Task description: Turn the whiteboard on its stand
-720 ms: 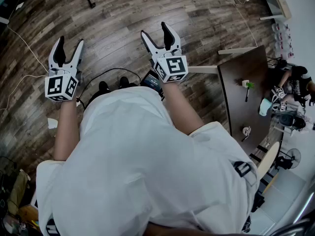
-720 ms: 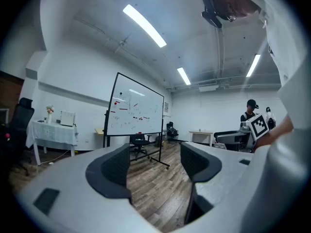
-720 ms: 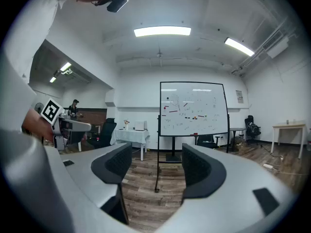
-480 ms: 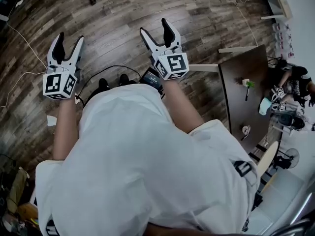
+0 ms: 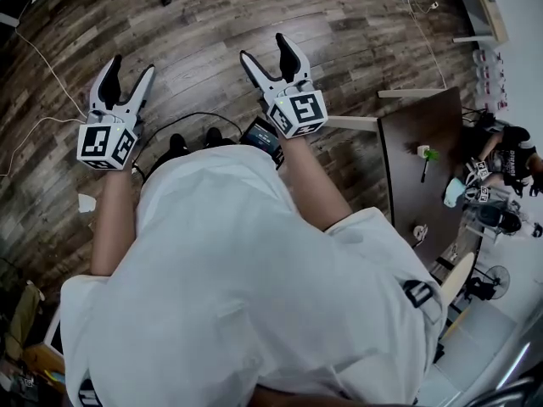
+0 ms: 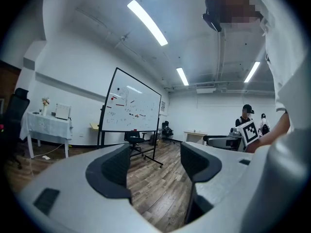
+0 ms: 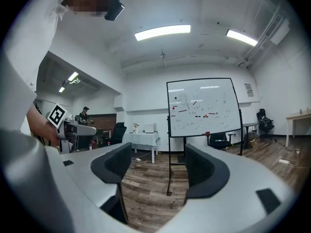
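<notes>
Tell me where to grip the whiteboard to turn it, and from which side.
Likely the whiteboard's bottom frame edge, from the written face, which is turned this way: the black rim looks thin, and that edge hangs free between the stand's posts.

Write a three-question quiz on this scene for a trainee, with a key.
1. True or false: the left gripper is clamped on the whiteboard.
2. The right gripper is: A) shut on a marker; B) open and empty; C) shut on a cloth.
3. Which gripper view shows the whiteboard more face-on?
Key: 1 false: it is open and well short of the whiteboard. 2 B. 3 the right gripper view.
</notes>
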### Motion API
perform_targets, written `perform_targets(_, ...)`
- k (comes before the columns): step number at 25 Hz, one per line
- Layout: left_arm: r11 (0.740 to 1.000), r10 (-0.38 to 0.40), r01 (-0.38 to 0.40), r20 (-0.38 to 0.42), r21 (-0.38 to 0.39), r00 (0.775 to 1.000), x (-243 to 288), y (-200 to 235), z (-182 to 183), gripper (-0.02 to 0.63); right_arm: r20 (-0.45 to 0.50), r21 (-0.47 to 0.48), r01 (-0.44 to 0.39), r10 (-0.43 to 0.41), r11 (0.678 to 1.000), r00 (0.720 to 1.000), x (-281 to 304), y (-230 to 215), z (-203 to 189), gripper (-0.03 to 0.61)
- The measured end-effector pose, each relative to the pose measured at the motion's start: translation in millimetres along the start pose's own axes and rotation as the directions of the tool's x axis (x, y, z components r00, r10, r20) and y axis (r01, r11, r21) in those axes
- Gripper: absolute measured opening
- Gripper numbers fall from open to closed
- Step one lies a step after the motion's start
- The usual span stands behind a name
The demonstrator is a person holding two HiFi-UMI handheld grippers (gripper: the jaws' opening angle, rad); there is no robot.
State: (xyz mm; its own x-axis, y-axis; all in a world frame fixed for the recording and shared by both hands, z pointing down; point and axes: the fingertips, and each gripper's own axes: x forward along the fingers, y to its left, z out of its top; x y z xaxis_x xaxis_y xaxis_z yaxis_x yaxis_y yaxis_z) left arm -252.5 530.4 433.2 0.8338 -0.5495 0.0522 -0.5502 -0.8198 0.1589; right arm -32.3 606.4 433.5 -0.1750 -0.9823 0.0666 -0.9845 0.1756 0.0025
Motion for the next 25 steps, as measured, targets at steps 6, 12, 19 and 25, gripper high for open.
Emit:
perform_targets(6, 0.999, 0.032, -0.032, -0.018, -0.009, 0.999, 10, 0, -11, 0.307, -0.016, 0.008, 0.016, -0.016, 1.000, 1.000, 3, -16, -10, 0.319)
perform_targets(12, 0.997, 0.075, -0.075, -0.002, -0.014, 0.997, 22, -2, -11, 0.307, -0.010, 0.000, -0.029, 0.029, 1.000, 1.000, 9, -29, -17, 0.318)
perform_targets(19, 0.990, 0.136, -0.136, -0.006, -0.044, 0.991, 30, 11, -18, 0.307, -0.017, 0.019, -0.078, 0.079, 0.997, 0.997, 34, -39, -24, 0.316)
perform_targets(25, 0.982, 0.170, -0.172, -0.024, -0.077, 0.985, 53, 51, -30, 0.307, -0.037, 0.032, -0.086, 0.087, 0.996, 0.996, 83, -52, -31, 0.307)
